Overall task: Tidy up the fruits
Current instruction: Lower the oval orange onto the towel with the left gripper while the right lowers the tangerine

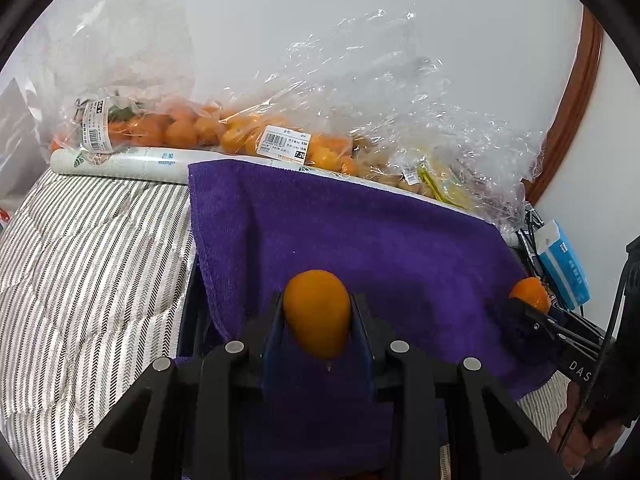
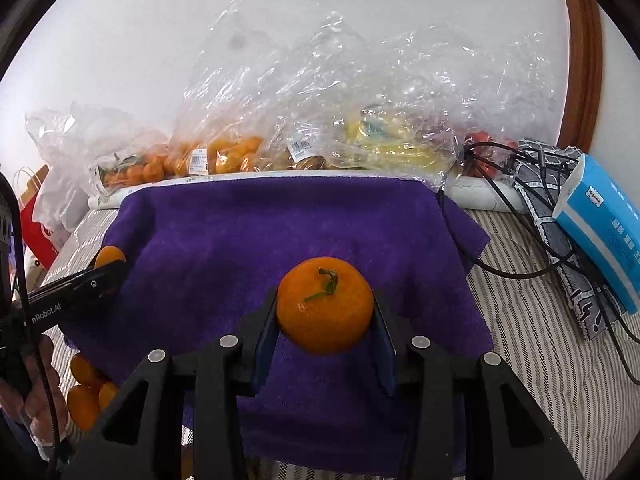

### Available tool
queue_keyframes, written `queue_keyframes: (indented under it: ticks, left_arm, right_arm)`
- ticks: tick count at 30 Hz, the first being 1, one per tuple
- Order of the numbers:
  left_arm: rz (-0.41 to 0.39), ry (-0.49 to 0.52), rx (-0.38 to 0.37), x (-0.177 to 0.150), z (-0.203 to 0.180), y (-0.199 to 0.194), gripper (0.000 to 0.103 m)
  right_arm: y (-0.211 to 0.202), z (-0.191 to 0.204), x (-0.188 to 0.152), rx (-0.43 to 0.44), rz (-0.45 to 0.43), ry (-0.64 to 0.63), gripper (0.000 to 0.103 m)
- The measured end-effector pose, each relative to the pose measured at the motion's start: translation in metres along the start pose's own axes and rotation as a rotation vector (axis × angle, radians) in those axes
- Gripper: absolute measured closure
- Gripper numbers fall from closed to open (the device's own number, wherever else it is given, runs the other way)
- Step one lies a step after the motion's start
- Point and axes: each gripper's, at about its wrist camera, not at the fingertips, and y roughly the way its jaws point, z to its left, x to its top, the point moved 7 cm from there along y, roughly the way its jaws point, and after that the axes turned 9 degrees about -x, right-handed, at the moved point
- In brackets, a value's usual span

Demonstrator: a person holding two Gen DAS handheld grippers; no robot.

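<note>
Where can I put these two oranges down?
The purple towel is bare across its middle, between the bagged fruit at the back and the grippers in front. The striped cover to its left is free too. The right side is crowded with cables and a blue packet.

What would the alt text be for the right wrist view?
The right gripper clamps a stemmed mandarin above a purple towel. The left gripper, at the left edge, holds a smaller orange fruit. Clear bags of fruit line the white wall behind.

Oval kumquat [image 1: 316, 314] and stemmed mandarin [image 2: 325, 305], both clamped.
</note>
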Motion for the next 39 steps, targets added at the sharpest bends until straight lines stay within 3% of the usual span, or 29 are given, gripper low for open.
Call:
queue_keyframes:
  ticks: [39]
  left_arm:
    - [0.048,0.035,-0.005,-0.009,-0.003,0.009,0.072]
  right_arm:
    - [0.013,0.000,-0.007,-0.028,0.050,-0.029,0.060]
